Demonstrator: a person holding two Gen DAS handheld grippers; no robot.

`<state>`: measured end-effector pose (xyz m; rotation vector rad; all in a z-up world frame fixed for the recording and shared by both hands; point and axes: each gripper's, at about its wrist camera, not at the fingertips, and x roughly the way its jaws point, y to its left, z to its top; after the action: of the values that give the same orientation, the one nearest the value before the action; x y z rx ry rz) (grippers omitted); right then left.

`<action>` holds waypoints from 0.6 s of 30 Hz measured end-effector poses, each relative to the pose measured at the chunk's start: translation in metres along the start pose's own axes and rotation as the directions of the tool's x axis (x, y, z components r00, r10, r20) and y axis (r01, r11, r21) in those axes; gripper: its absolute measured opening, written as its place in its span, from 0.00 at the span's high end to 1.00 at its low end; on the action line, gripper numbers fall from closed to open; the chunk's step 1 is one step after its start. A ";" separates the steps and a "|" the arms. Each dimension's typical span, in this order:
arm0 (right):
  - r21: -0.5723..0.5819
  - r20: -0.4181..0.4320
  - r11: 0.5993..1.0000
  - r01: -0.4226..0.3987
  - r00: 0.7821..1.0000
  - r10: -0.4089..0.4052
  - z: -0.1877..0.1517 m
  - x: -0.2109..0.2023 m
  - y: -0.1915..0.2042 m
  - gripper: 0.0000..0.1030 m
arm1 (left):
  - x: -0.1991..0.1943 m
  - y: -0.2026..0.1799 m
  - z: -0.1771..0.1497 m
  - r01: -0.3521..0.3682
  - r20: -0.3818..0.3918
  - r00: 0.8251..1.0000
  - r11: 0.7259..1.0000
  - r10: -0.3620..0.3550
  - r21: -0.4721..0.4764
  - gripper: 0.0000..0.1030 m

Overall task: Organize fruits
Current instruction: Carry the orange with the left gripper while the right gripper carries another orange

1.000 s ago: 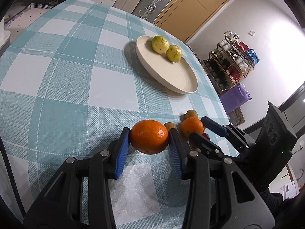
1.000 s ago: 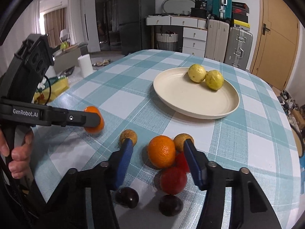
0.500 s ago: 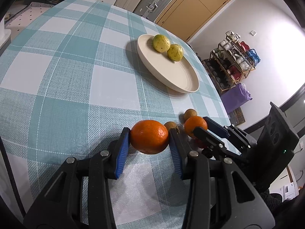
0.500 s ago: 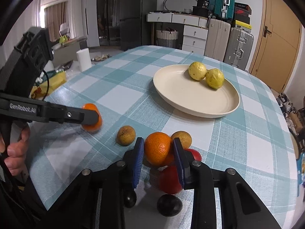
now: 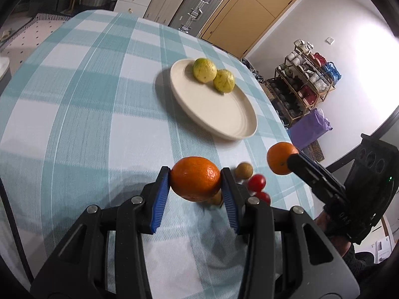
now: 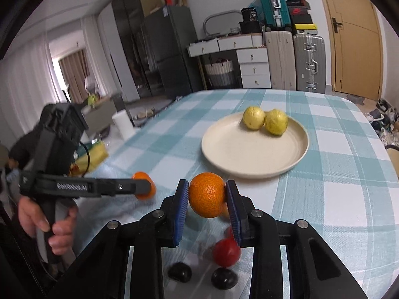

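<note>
A round table under a teal-and-white checked tablecloth [image 6: 336, 199] is filling both views, with suitcases, white drawers and a wooden door standing behind it. Near the far side a cream round plate [image 6: 249, 159] is sitting, already carrying two yellow-green citrus fruits [image 6: 265, 120] that are touching each other.

The left gripper [image 5: 197, 186] is holding a large orange mandarin [image 5: 195, 182] between its blue pads, clear of the cloth, just as it was a second ago. The right gripper [image 6: 207, 199] is where the change is: its jaws were standing wide around the pile a second ago, have just been closing, and are now pinching a second round orange [image 6: 208, 194] firmly between the pads. Both fruits are now riding higher above the table than before (the views are blurring with the lift).

Left behind on the cloth are two red cherry tomatoes [image 5: 256, 183], a small brown round fruit [image 5: 244, 170] and, nearest the right camera, two dark plums [image 6: 224, 277]; another small brown fruit seems half hidden behind the mandarin.

So both pick-ups look finished, and the carry toward the plate is probably beginning. The plate's open near half is offering room for both oranges, though lowering two round fruits at once could nudge the citrus or let one roll.
</note>
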<state>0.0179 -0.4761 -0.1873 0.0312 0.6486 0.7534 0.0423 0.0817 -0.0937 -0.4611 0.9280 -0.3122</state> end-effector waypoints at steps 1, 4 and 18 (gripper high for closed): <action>0.011 0.008 1.000 -0.008 1.000 0.008 0.003 -0.001 -0.003 0.70 | 0.001 -0.002 0.005 -0.001 0.001 1.000 1.000 0.001 0.004 0.63; 0.029 0.029 0.999 -0.021 0.999 0.020 0.014 -0.001 -0.012 0.70 | 0.006 -0.009 0.021 -0.005 0.008 1.000 1.000 0.005 0.017 0.63; 0.126 0.043 0.988 -0.084 0.996 0.080 0.064 0.031 -0.061 0.70 | 0.055 -0.027 0.105 -0.017 0.004 1.000 0.999 0.017 0.029 0.63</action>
<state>0.1094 -0.4884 -0.1676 0.1900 0.6619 0.7879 0.1583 0.0601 -0.0639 -0.4271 0.9220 -0.3087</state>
